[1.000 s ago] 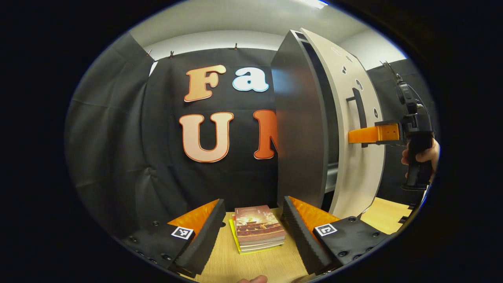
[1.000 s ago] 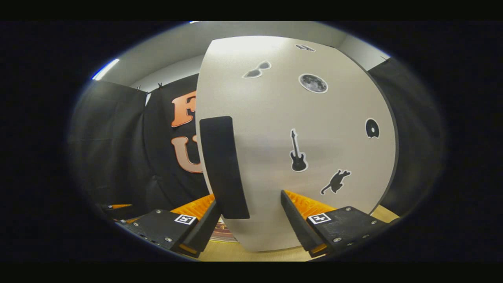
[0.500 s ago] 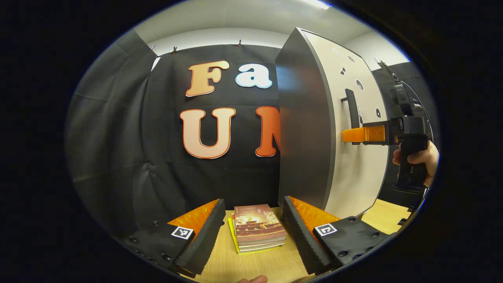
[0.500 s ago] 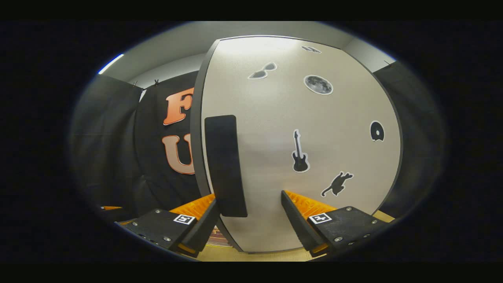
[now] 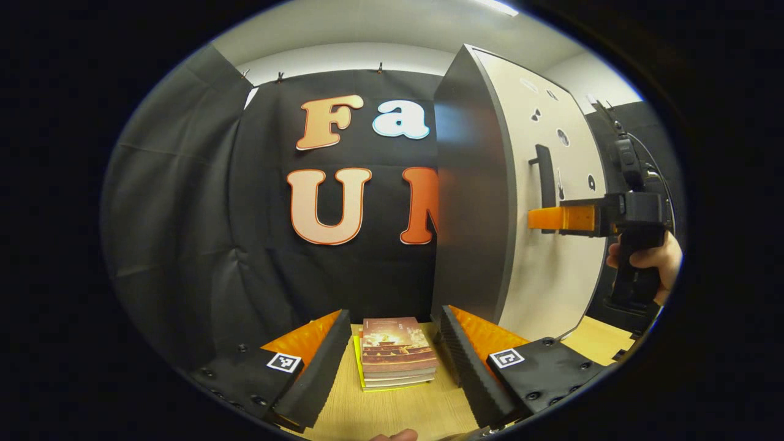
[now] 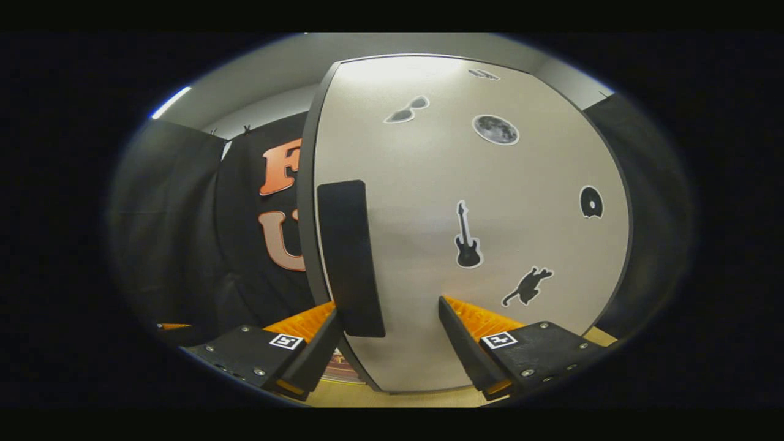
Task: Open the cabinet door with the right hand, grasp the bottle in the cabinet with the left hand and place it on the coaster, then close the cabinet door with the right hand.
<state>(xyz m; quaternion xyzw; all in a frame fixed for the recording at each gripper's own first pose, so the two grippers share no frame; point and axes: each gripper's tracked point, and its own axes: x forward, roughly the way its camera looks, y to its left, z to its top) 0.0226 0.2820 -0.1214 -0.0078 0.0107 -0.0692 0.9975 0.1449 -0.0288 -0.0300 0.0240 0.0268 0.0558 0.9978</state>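
Cabinet door (image 6: 490,245) stands flush shut — its upright handle (image 6: 349,257) just ahead between my right gripper's (image 6: 386,334) spread, empty fingers — my left gripper (image 5: 392,358) idles open, farther off.

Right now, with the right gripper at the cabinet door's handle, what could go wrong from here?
1. The right gripper stands open with the handle between its fingers. Drawing it away sideways could hook the handle and swing the cabinet door.
2. The left gripper, open, sits low over the stack of books, close to the cabinet's side. A careless move might knock either.
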